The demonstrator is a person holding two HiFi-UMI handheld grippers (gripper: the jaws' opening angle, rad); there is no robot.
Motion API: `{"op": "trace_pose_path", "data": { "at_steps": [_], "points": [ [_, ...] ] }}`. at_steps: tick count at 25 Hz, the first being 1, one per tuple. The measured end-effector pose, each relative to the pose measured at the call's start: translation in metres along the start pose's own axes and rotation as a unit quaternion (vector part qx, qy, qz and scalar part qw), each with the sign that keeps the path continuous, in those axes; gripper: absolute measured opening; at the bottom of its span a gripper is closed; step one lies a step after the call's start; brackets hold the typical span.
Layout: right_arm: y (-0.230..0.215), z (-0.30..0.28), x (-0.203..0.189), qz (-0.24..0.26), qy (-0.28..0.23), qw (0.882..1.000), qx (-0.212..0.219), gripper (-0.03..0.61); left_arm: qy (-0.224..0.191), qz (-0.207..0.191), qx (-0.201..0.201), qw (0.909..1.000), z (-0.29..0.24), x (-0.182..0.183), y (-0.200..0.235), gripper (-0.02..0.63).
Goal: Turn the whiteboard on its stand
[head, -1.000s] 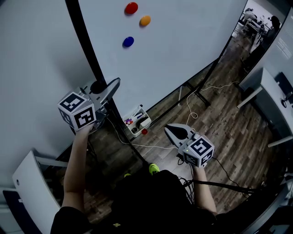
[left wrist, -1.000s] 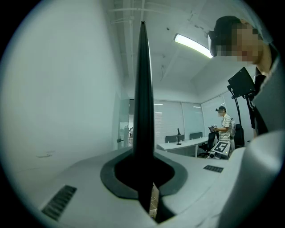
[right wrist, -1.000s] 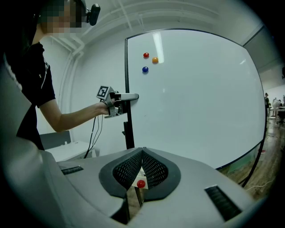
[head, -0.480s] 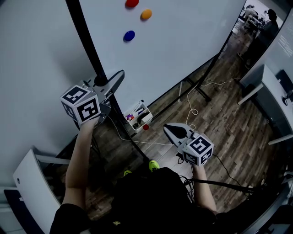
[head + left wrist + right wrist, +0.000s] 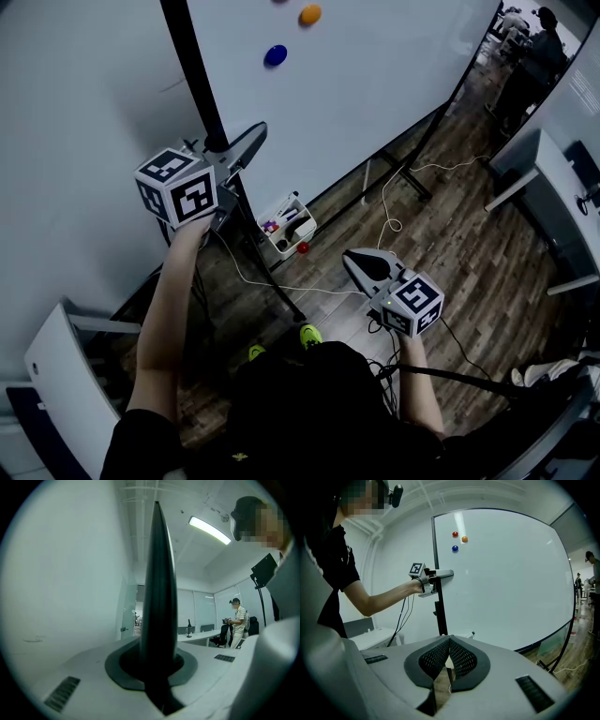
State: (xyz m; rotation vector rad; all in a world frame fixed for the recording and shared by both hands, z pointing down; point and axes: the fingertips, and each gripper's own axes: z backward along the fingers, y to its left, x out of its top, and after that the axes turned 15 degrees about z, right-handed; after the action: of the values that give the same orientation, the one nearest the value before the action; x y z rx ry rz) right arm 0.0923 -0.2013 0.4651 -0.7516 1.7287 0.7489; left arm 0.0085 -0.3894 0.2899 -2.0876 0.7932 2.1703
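While the left gripper [image 5: 248, 141] is clamping the black upright bar [image 5: 195, 75] edging the big white whiteboard [image 5: 375, 94] standing before the person, the right gripper [image 5: 354, 259] is hanging lower, jaws pressed together, empty.

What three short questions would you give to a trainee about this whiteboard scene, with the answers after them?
1. True or false: the left tool is closed on the black frame of the whiteboard.
2. How many magnets show on the whiteboard in the right gripper view? A: two. B: three. C: five.
3. Fill in the gap: the right tool is held low, away from the board, with its jaws together, and it holds ____.

Key: 1 true; 2 B; 3 nothing.
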Motion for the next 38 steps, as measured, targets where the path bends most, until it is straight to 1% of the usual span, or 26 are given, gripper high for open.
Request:
{"op": "trace_pose_path", "data": {
  "at_steps": [5, 8, 11, 17, 20, 25, 30, 38],
  "points": [
    [0.011, -0.007, -0.009, 0.002, 0.001, 1.0, -0.006, 0.026, -0.004, 0.006, -0.005, 1.0, -0.009, -0.01, 0.009, 0.048],
    [0.005, -0.003, -0.011, -0.001, 0.004, 1.0, -0.018, 0.026, -0.004, 0.011, -0.014, 0.9998, -0.024, -0.007, 0.008, 0.048],
    [-0.017, 0.01, -0.012, -0.007, 0.005, 1.0, -0.027, 0.027, 0.0, 0.011, -0.021, 0.9997, -0.06, -0.005, -0.001, 0.048],
    [-0.065, 0.041, 0.0, -0.02, -0.001, 0.999, -0.044, 0.026, 0.012, -0.016, -0.026, 0.9995, -0.148, 0.011, -0.037, 0.048],
    [-0.074, 0.049, -0.003, -0.025, 0.001, 0.999, -0.048, 0.028, 0.016, -0.014, -0.023, 0.9995, -0.174, 0.011, -0.035, 0.048],
    [-0.065, 0.043, -0.02, -0.022, 0.003, 0.998, -0.063, 0.028, 0.014, -0.011, -0.026, 0.9995, -0.185, -0.007, -0.02, 0.049],
    [-0.065, 0.041, -0.022, -0.022, 0.005, 0.997, -0.068, 0.026, 0.015, -0.012, -0.027, 0.9994, -0.196, -0.007, -0.013, 0.049],
    [-0.066, 0.035, -0.02, -0.02, 0.003, 0.997, -0.069, 0.026, 0.025, -0.013, -0.032, 0.9991, -0.196, -0.009, -0.013, 0.049]
  ]
}}
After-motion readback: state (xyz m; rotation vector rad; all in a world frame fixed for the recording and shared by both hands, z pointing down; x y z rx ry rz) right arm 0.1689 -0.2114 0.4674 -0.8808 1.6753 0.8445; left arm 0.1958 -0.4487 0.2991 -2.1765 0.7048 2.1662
